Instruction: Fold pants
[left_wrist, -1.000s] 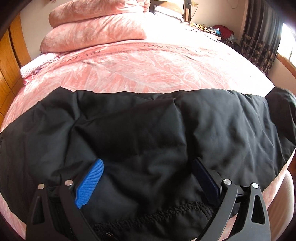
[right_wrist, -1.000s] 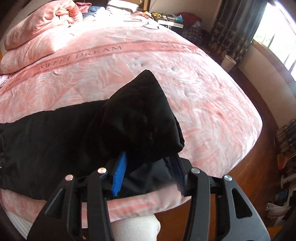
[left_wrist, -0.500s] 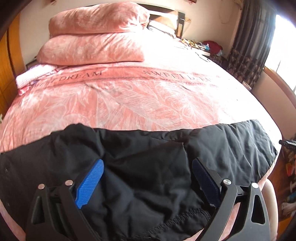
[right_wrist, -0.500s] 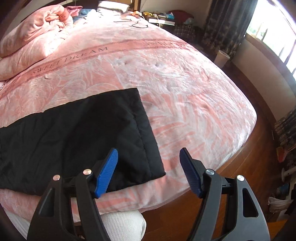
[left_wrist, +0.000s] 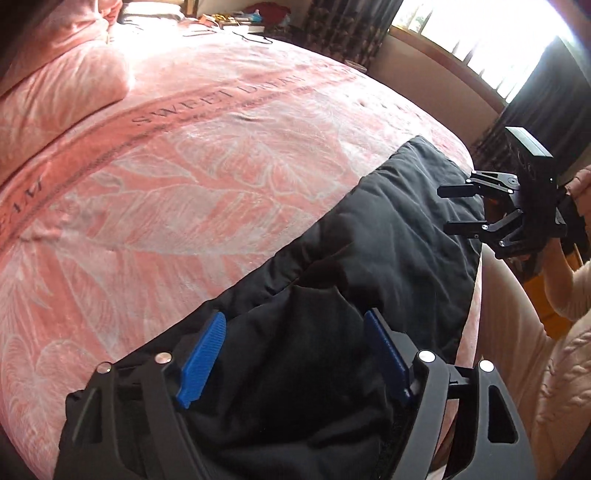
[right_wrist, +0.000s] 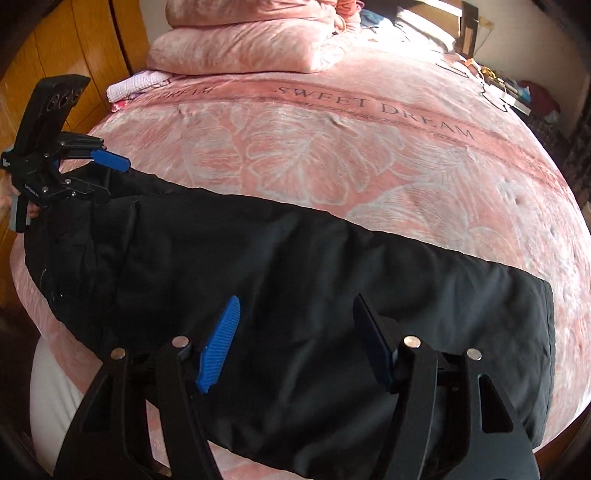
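So far the black pants (right_wrist: 314, 295) lie lengthwise on the bed (right_wrist: 332, 147), apparently halved leg over leg. Both the left gripper (left_wrist: 295, 354) and right gripper (right_wrist: 295, 339) are closing, clamping nothing yet; crosswise folds remain.

black pants (right_wrist: 332, 280), pink bedspread (right_wrist: 332, 140), pillows (right_wrist: 251, 48)

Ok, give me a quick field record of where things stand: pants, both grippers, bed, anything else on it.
pants: black pants lying along the near edge of the bed, flattened, lightly creased
bed cover: pink leaf-print blanket lettered SWEET DREAM
left gripper: over the waist end, jaws closing, fabric between them but pads not pressing it
right gripper: over the leg end, jaws closing, nothing gripped
pillows: pink pillows stacked at the head of the bed
fold status: not yet folded crosswise
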